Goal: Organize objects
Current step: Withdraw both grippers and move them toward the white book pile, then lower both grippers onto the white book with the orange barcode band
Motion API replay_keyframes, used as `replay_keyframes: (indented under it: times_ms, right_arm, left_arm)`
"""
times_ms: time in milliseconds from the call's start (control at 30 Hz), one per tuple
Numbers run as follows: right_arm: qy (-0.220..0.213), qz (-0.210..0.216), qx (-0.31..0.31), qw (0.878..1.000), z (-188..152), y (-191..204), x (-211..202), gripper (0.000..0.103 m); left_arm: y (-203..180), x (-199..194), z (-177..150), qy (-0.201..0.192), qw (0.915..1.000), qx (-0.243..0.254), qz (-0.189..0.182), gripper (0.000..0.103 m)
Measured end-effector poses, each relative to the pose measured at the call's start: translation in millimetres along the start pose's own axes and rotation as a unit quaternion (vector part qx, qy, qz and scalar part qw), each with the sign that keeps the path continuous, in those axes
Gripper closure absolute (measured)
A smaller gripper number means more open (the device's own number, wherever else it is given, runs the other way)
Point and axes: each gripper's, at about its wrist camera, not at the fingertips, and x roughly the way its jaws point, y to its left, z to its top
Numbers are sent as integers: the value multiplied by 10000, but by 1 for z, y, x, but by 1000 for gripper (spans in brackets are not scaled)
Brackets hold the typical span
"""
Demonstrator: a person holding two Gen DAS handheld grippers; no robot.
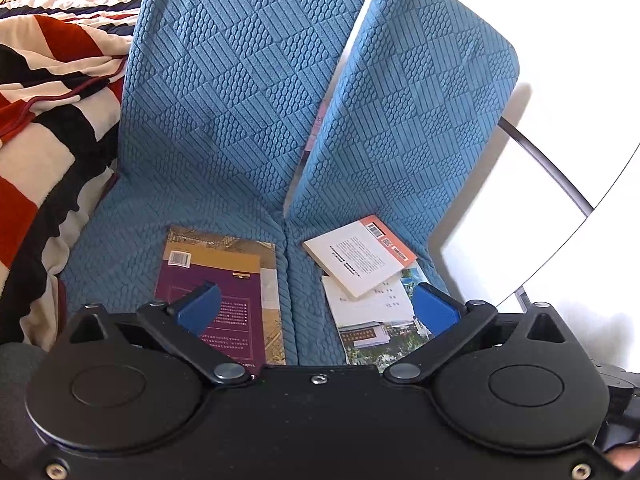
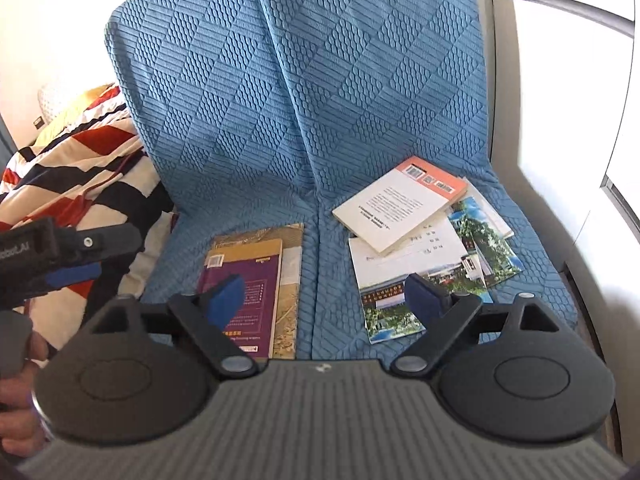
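Hovering over the blue seat (image 2: 312, 272), I hold both grippers spread wide with nothing between the pads. My left gripper (image 1: 318, 308) hangs above the gap between the two heaps of books, its blue pads apart and touching nothing. My right gripper (image 2: 326, 298) is likewise splayed and empty, and in its view my left gripper sits at the far left edge, beside a hand (image 2: 18, 412).

Nearest to me on the left half of the seat lies the purple book (image 1: 224, 312), barcode end away from me, resting on a larger tan book (image 1: 272, 296) whose edge shows along its right side and beyond its far end. Right of the seam in the seat lies a second heap: a photo booklet (image 2: 400, 280) with buildings and trees at the bottom, another glossy sheet (image 2: 492, 248) fanned out to its right, and a white book (image 2: 400, 204) with an orange strip lying skewed on top, at the heap's far end.

Behind them rise the two blue padded backs (image 1: 224, 92), with a slit between them. A striped blanket (image 1: 44, 120) in red, black and cream is bunched at the left, touching the seat. A white wall (image 1: 580, 60) and a thin dark rail (image 1: 544, 160) stand to the right.
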Motion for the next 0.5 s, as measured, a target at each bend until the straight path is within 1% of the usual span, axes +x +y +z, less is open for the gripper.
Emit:
replay_keyframes:
  times_ms: [133,300,500]
  right_arm:
    - [-42,-84,-79,9999,-1,-3,-1,15]
    - [-56,-128,-6,9999,-5,-14,1,15]
    - [-40,-192,57,9998,-7,-30,4,15]
  left_arm:
    - [-6,4,-2,33,10000,31,-9,1]
    - [-17,9,-5,56,9999,155,19,1]
    - [-32,18,-8,131,9998,166,-21,1]
